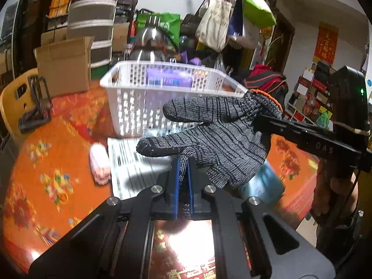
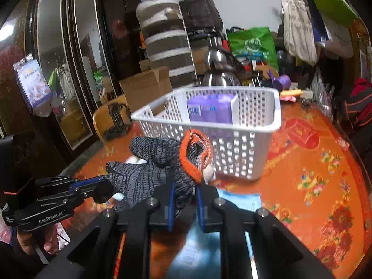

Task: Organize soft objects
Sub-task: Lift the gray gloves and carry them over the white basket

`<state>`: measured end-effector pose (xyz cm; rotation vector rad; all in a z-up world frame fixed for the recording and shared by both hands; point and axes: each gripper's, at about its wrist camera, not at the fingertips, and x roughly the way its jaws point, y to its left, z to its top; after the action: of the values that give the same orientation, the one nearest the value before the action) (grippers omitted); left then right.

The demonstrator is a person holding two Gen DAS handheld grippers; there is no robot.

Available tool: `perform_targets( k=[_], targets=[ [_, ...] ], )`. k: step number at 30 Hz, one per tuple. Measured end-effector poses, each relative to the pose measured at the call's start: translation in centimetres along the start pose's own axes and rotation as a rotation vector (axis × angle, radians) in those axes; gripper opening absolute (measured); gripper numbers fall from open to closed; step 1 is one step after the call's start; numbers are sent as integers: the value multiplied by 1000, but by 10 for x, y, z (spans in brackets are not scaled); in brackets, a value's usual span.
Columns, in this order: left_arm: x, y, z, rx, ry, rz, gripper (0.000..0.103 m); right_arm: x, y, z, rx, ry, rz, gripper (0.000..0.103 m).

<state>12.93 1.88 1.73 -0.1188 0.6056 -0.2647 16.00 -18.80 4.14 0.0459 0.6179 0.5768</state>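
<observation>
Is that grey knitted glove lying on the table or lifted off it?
Lifted off. The grey knitted glove with the orange cuff hangs in the air above the orange flowered tablecloth, pinched by the left tongs and right tongs.

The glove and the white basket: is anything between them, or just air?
In the right wrist view only air separates the glove, shut in both grippers, from the basket. Below lie orange tablecloth and a blue packet.

The left gripper [image 2: 109, 183] has "GenRobot.AI" written in white on its black side. The right gripper [image 1: 262, 118] shows the letters "DAS" on its black arm. A red wall poster [image 1: 326, 43] has gold Chinese writing, too blurry to read. The purple box [image 2: 210, 108] in the basket [image 2: 253, 127] has a barcode label.
</observation>
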Motion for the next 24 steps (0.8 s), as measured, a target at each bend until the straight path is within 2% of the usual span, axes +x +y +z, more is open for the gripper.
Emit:
perform_targets(
  k=[5,9,12,14,18,20,24],
  targets=[
    [-11,-2,45,27,-54,1,6,-16,2,36,4,-68,13,13],
    [-11,0,99,46,-106,7,6,-21,1,77,-4,-118,-8,13],
    [-2,3,144,50,-119,27,6,-10,-8,110,23,-122,-21,13],
    [12,8,172,41,-111,39,6,0,-16,126,42,-127,-48,13],
    [54,18,215,34,-56,79,6,38,-32,143,69,-74,-85,13],
    [82,23,224,46,-18,122,6,58,-35,141,65,-27,-104,13],
    [123,30,215,42,60,138,6,93,-44,126,61,54,-122,13]
  ],
)
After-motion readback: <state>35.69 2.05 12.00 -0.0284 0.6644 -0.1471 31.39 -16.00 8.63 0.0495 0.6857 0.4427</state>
